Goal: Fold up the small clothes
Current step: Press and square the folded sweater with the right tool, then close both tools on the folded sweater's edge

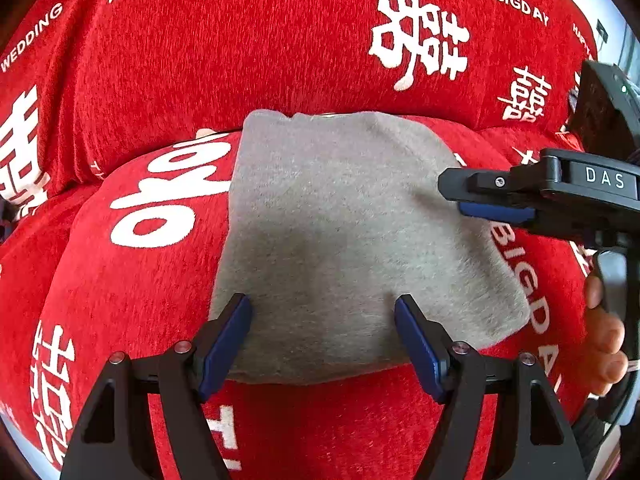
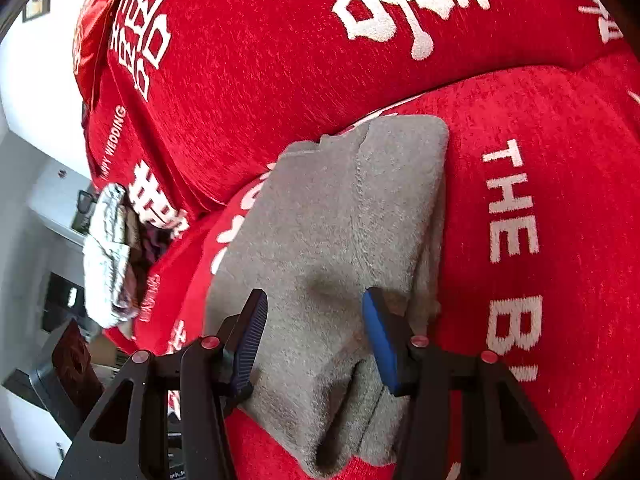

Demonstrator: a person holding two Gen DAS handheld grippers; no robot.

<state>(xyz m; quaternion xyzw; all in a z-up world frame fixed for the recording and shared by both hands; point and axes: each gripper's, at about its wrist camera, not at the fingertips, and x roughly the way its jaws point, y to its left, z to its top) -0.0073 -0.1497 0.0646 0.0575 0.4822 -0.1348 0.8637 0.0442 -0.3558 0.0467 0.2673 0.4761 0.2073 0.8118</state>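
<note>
Blue-padded fingers of the left tool (image 1: 323,330) stand wide apart in the foreground of the left wrist view, poised at the near edge of one folded grey garment (image 1: 340,240) with nothing clamped between them. That single grey piece lies flat on a red seat cushion (image 1: 132,292) printed with white characters and English lettering, its near hem just beyond the two pads. From the right edge of the same view, the right tool (image 1: 480,196) reaches in sideways over the garment's right side, one hand (image 1: 604,332) visible on its grip below. Seen from the right wrist camera, the right tool (image 2: 316,332) straddles the near part of the grey garment (image 2: 340,220), jaws partly apart with the cloth lying between them; whether the pads press on the fabric cannot be told. Two layers of the fold show at the garment's near corner, and a stitched seam runs up its middle. Behind it rises a red back cushion (image 2: 260,60) in the same print. Farther left, one crumpled silver-and-dark bundle (image 2: 108,256) sits at the cushion's end, with white furniture beyond.
</note>
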